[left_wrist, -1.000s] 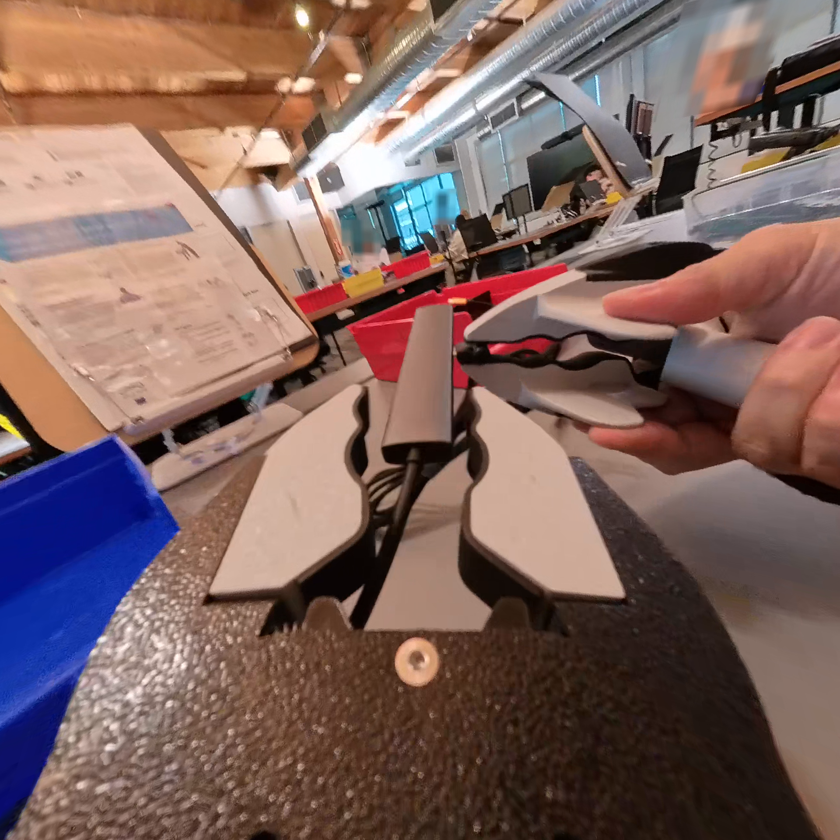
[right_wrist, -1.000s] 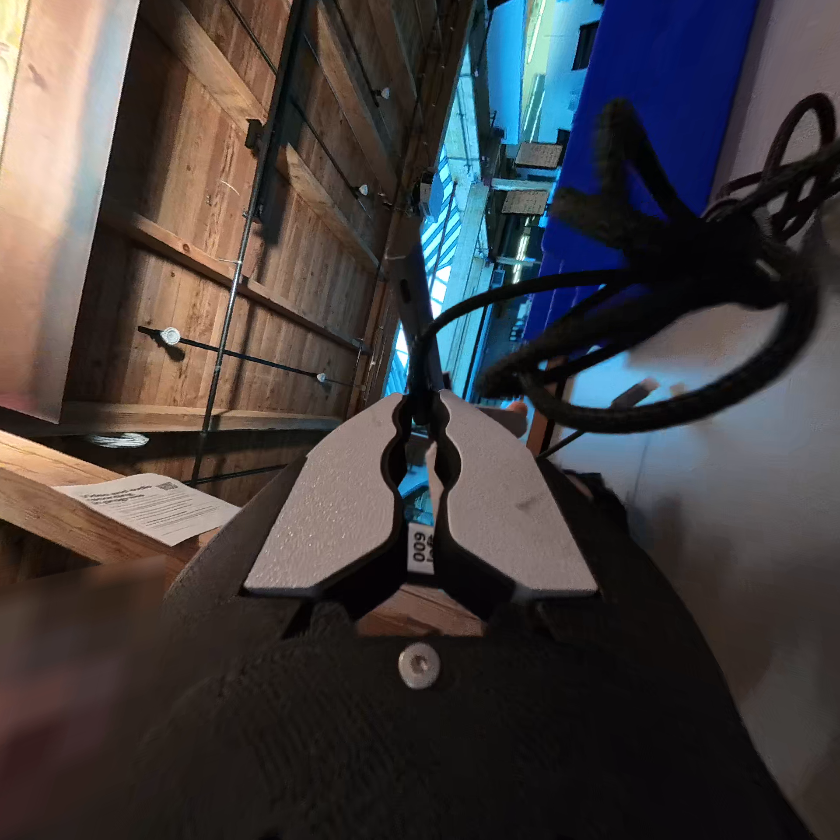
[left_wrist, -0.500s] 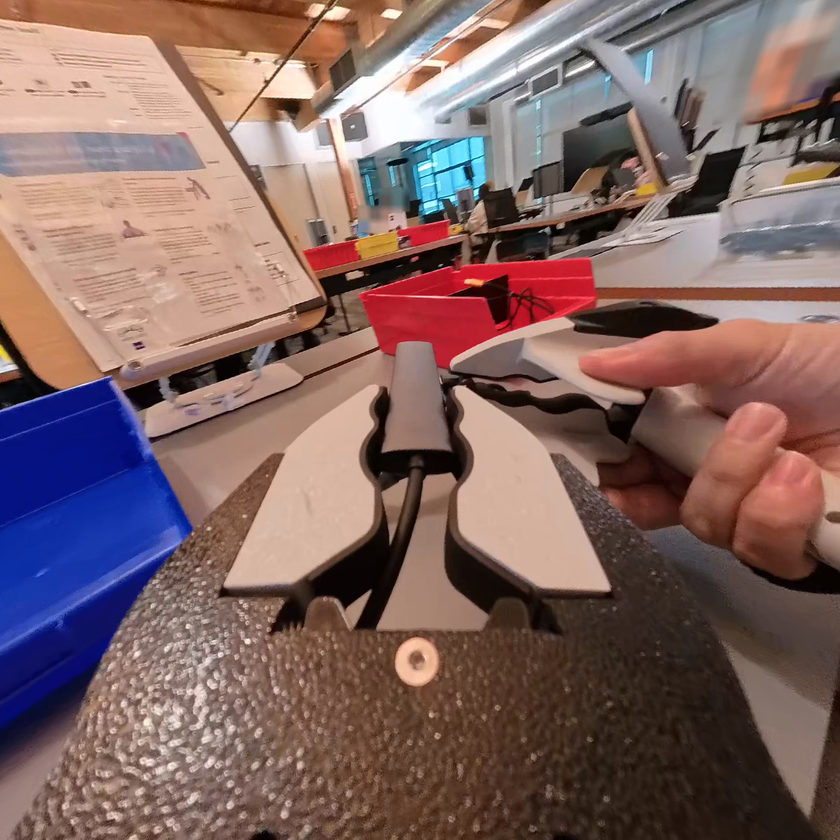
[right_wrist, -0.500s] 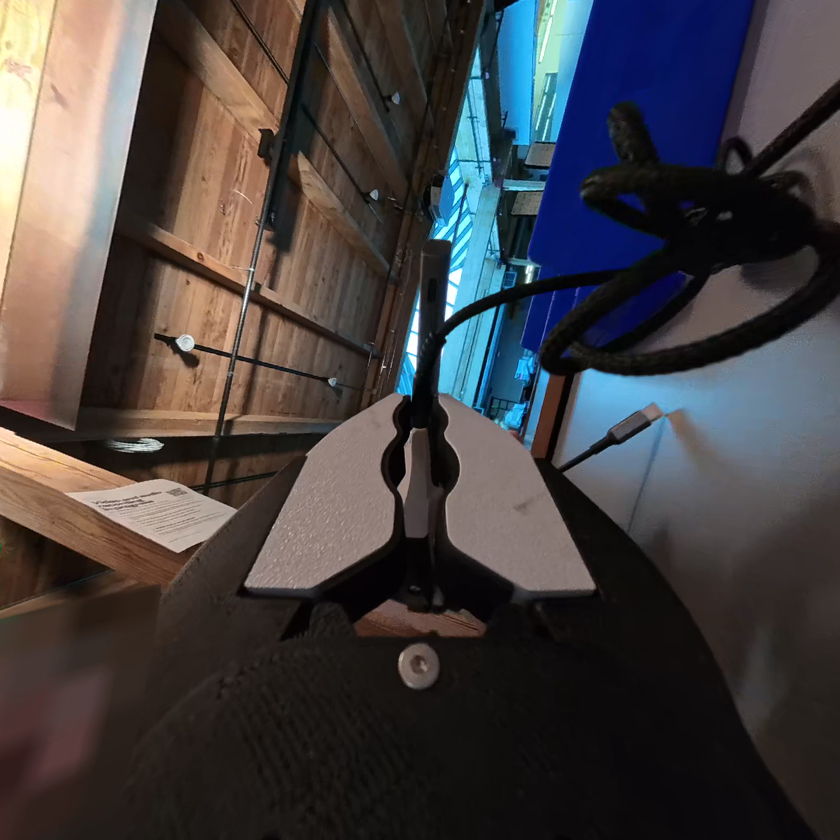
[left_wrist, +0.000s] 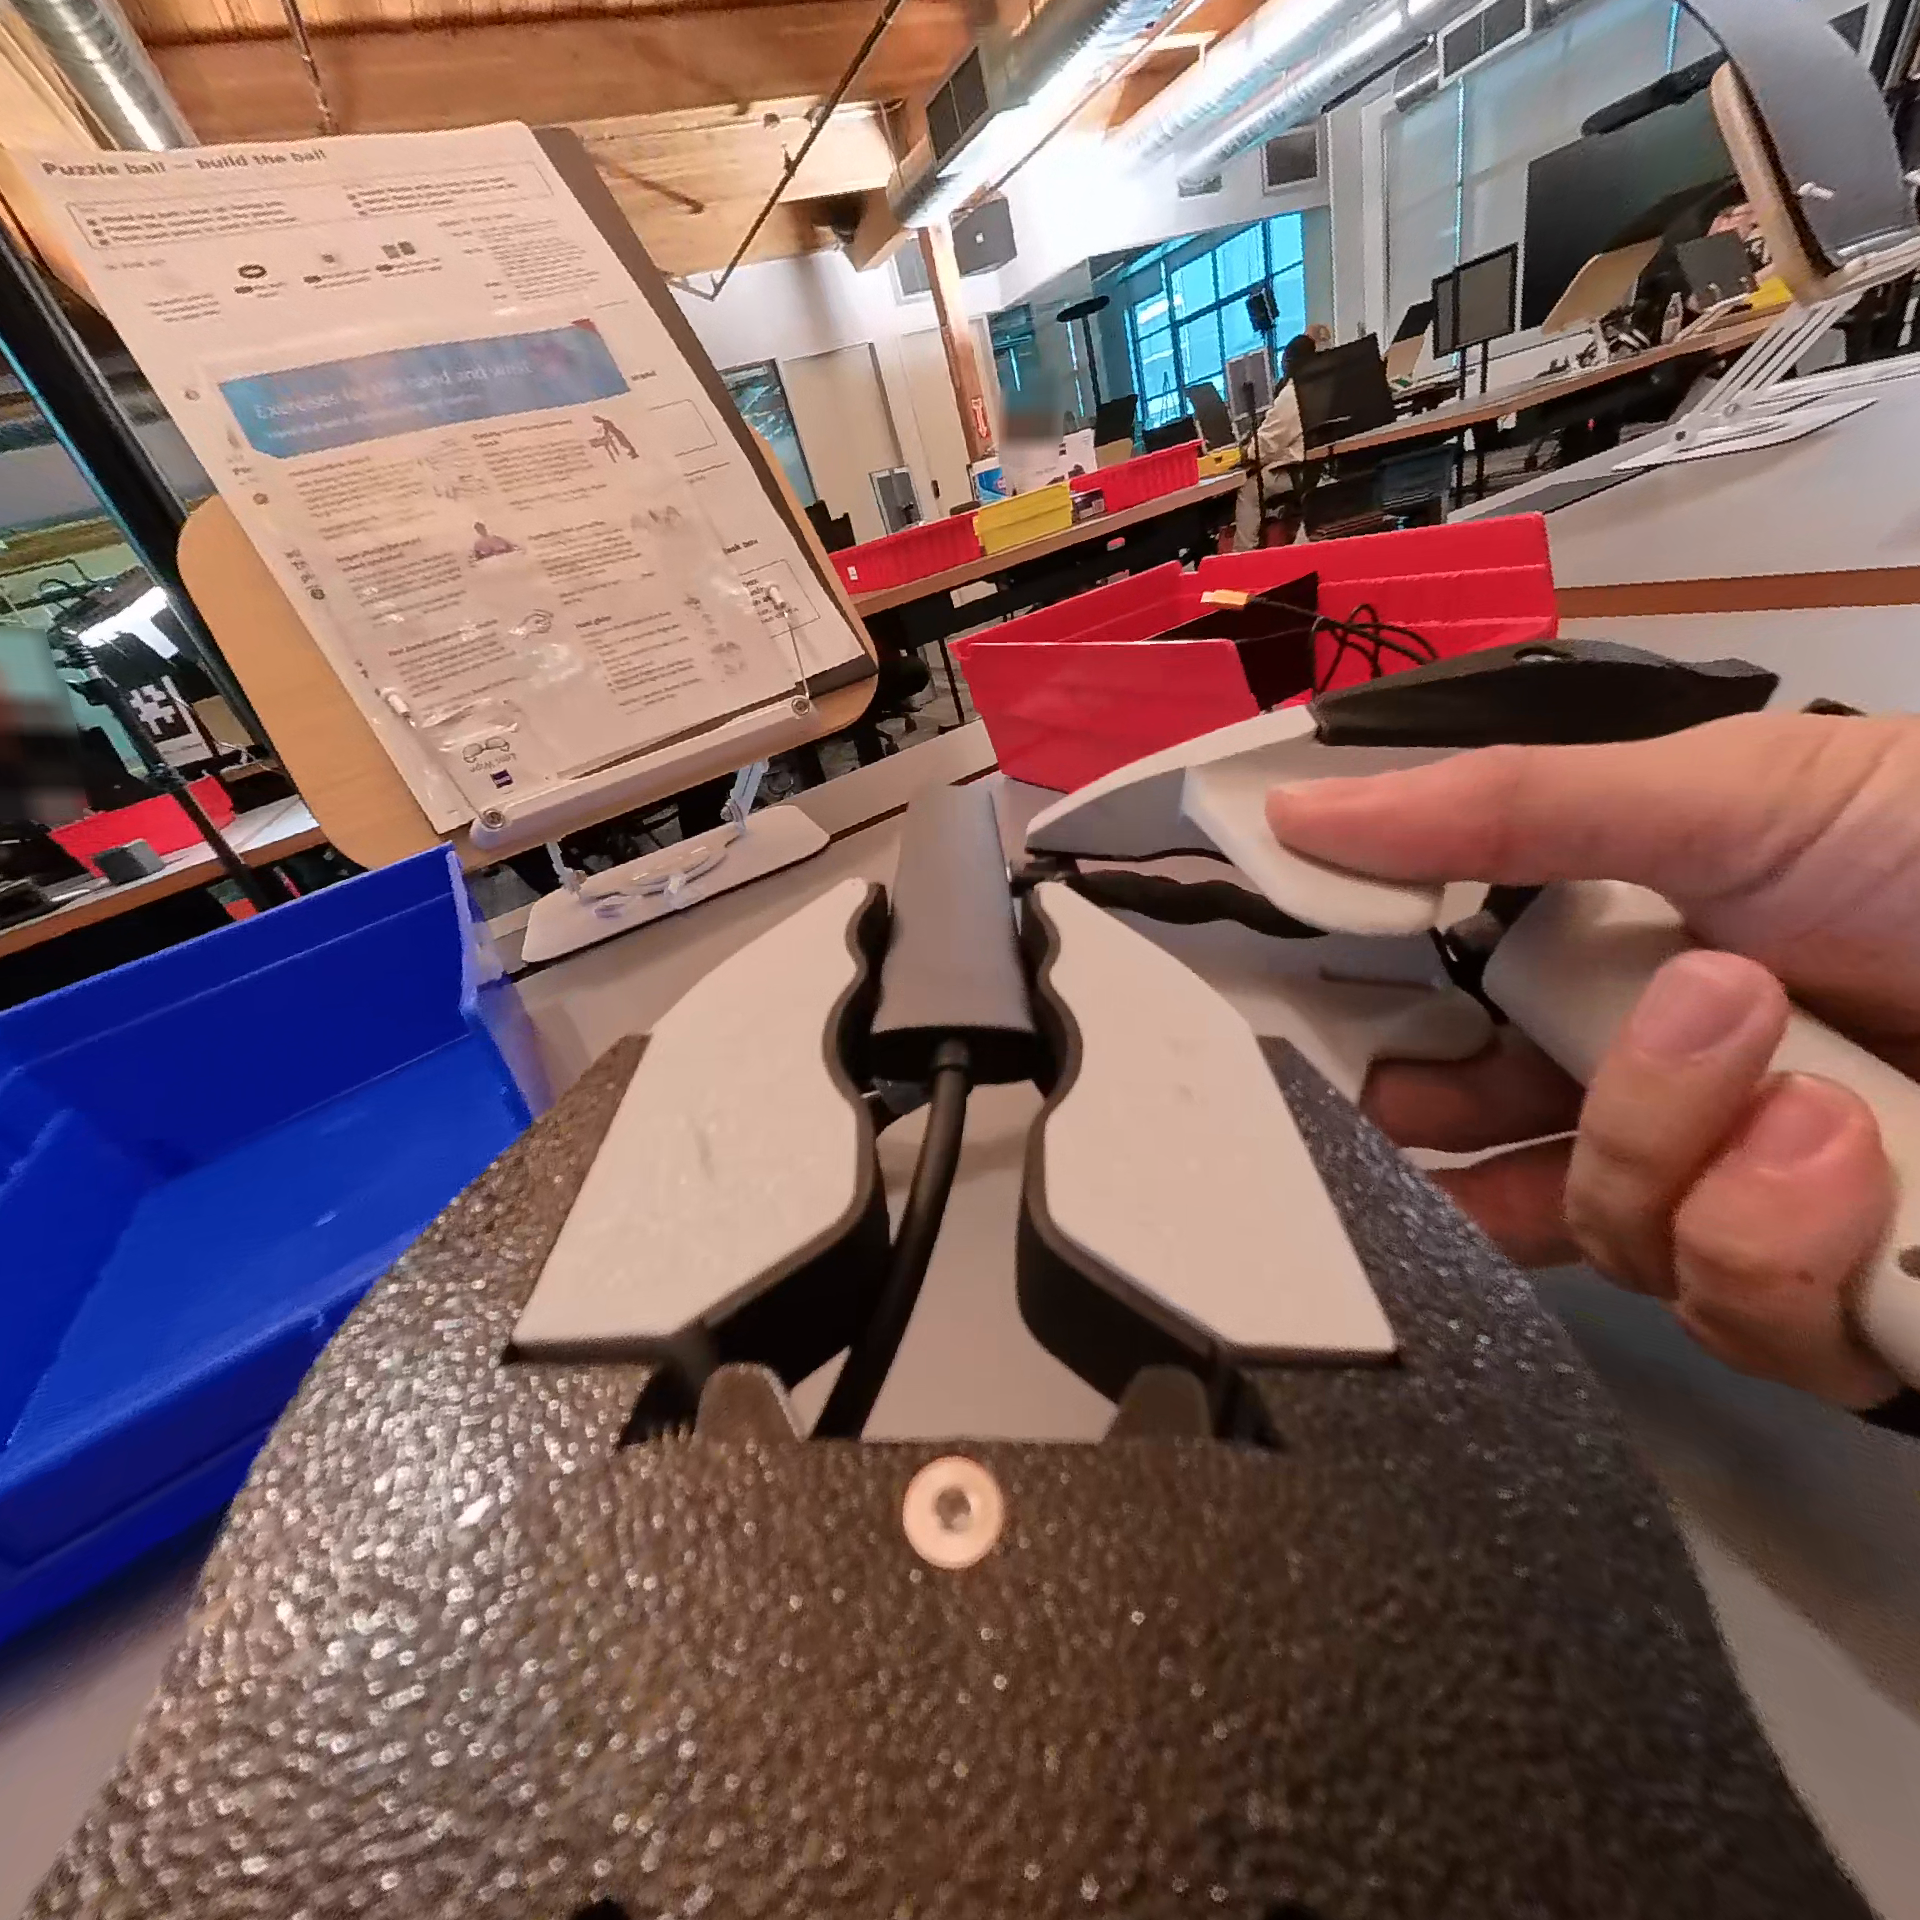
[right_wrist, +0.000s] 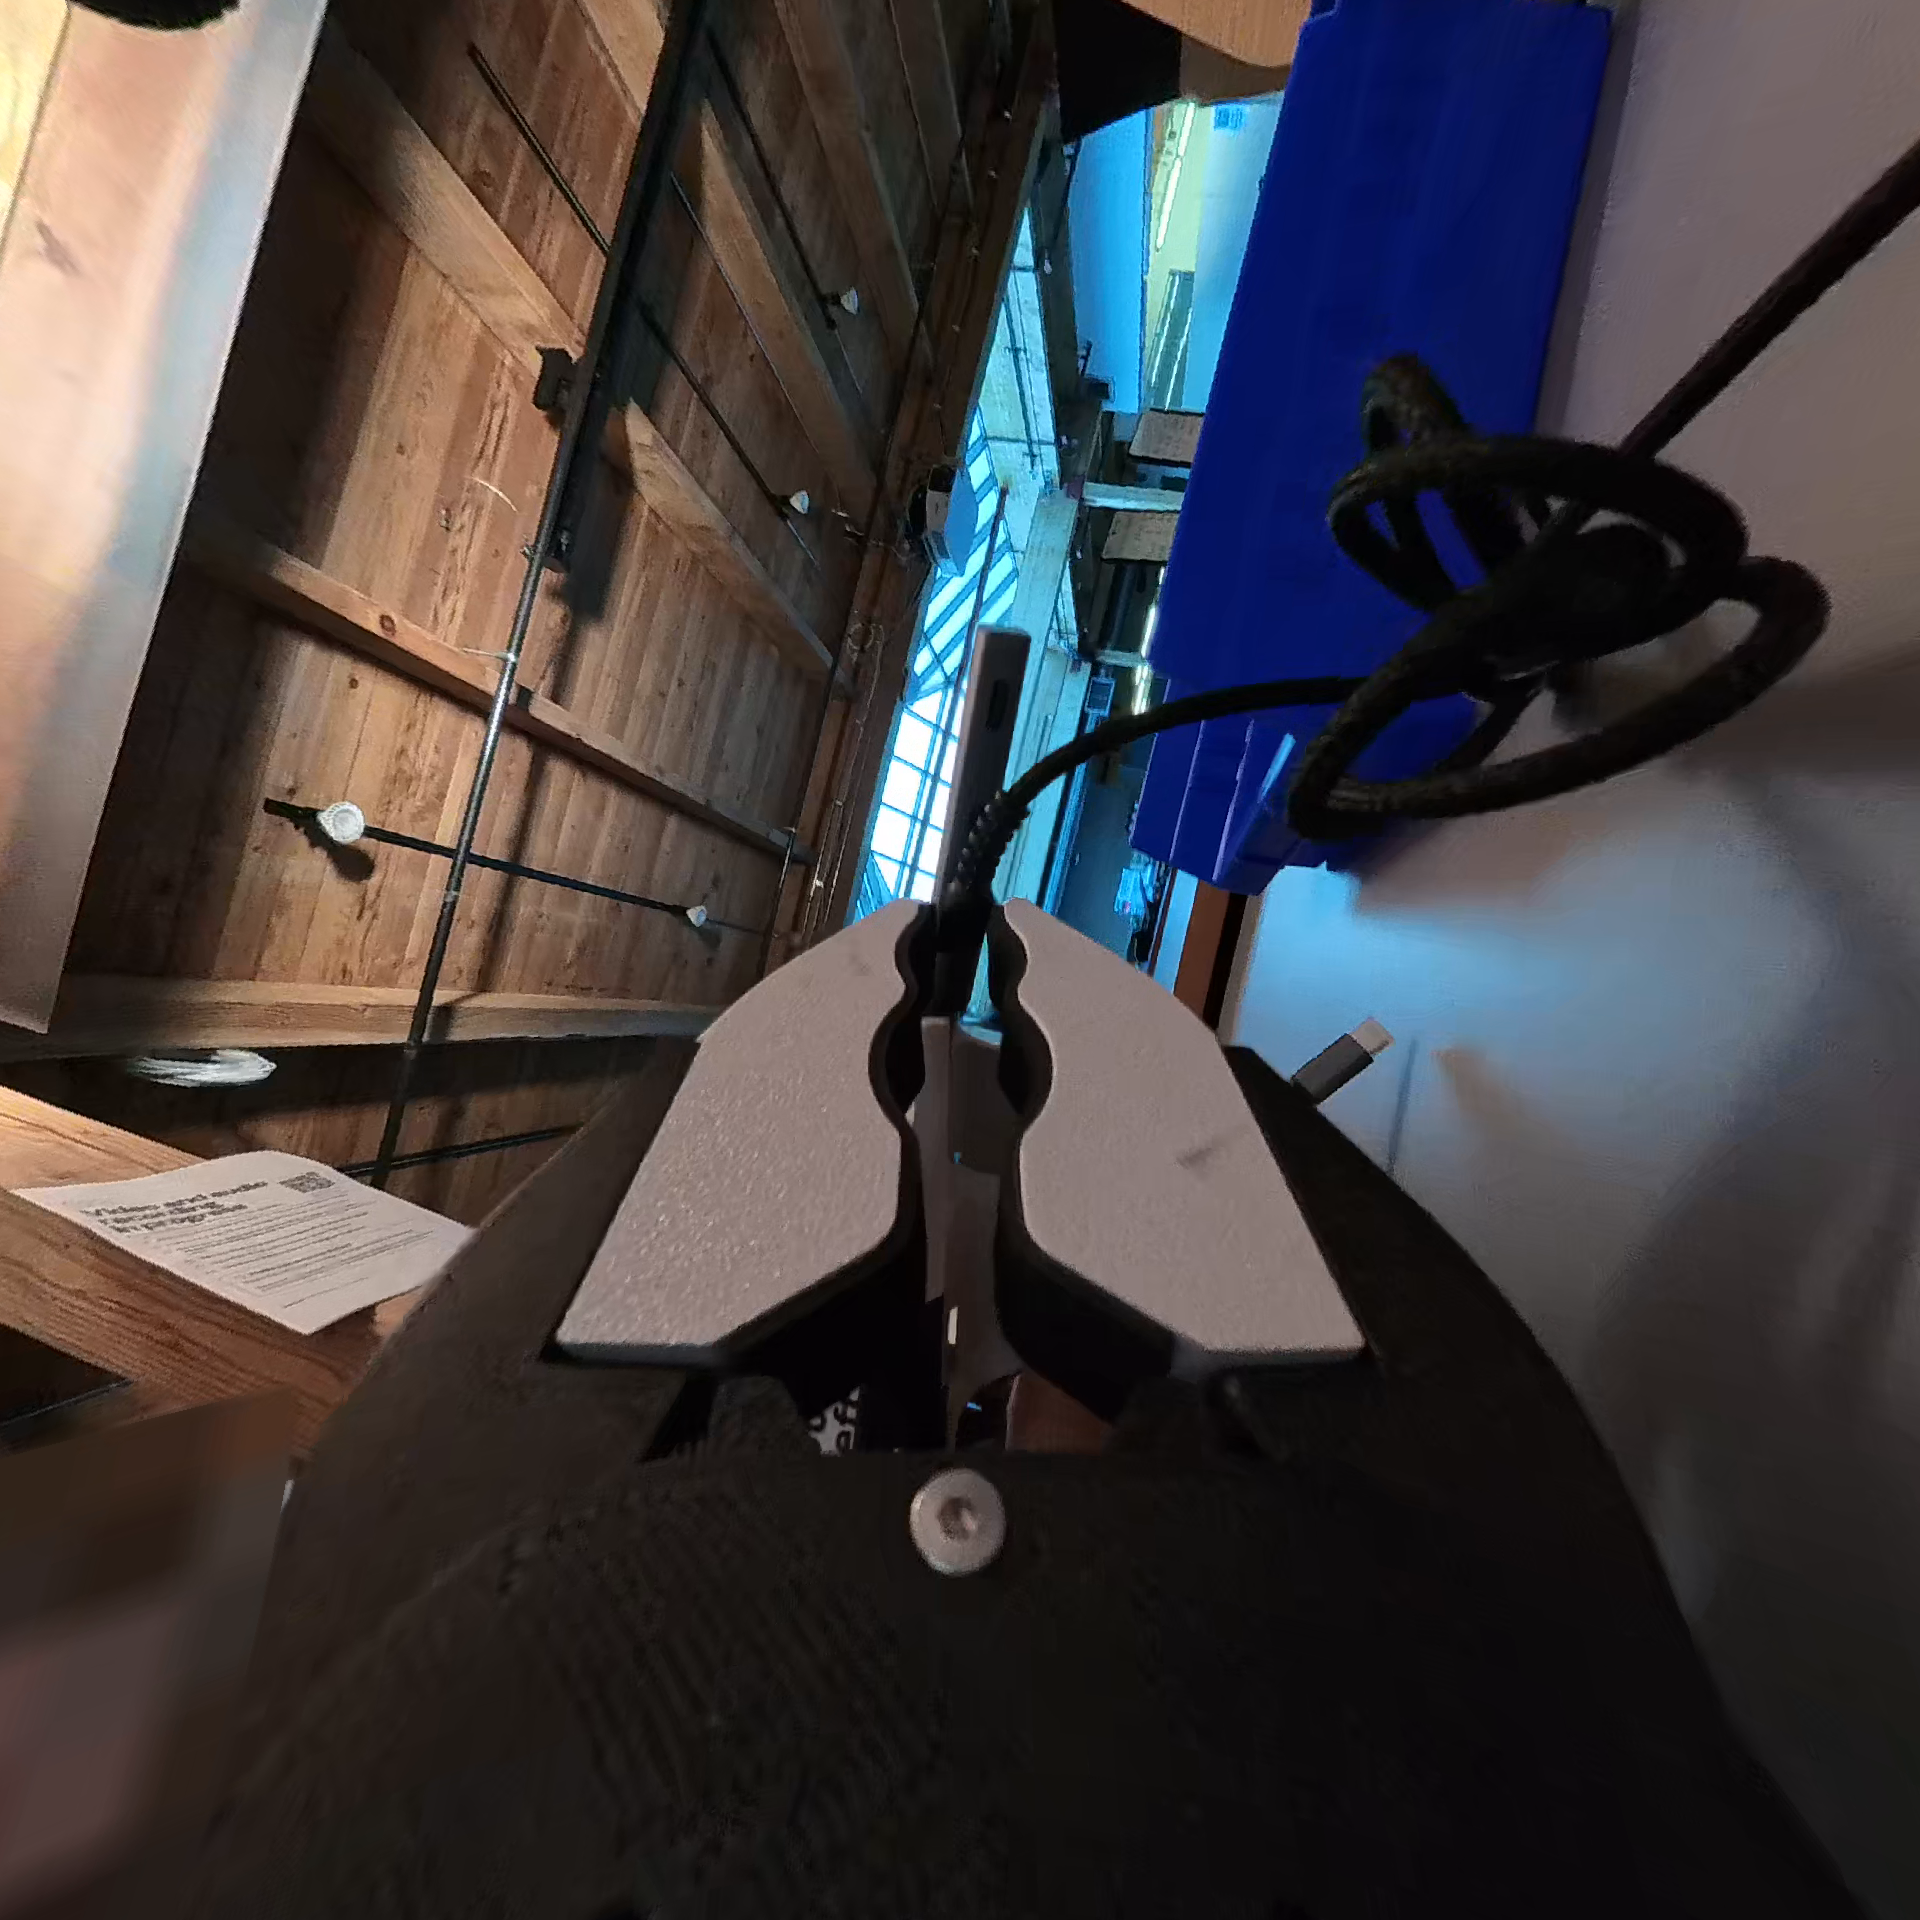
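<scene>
Left gripper (left_wrist: 951, 914) was clamped on a slim dark adapter bar (left_wrist: 948, 925), jaws nearly together on its sides, the bar's thin cable (left_wrist: 904, 1226) trailing back between the fingers. Compared with a second earlier, the bar sat lower and flatter, close over the grey tabletop (left_wrist: 1714, 566) rather than tipped up against the red bin (left_wrist: 1101, 686).

Right gripper (right_wrist: 961, 920) was pinched almost fully closed on the plug end of a braided black cable (right_wrist: 1132, 717), right against the bar's edge (right_wrist: 987, 717). The cable's coiled bundle (right_wrist: 1538, 623) hung out to the side in front of the blue bin (right_wrist: 1382, 260); a second ago it sat higher in that view and more blurred.

In the left view, the right gripper (left_wrist: 1049, 836) came in from the side, tips touching the bar's right edge, with the person's hand (left_wrist: 1704, 997) on its handle. Earlier it was higher, off the bar. Blue bin (left_wrist: 208, 1143) and document stand (left_wrist: 436, 468) now showed more fully.
</scene>
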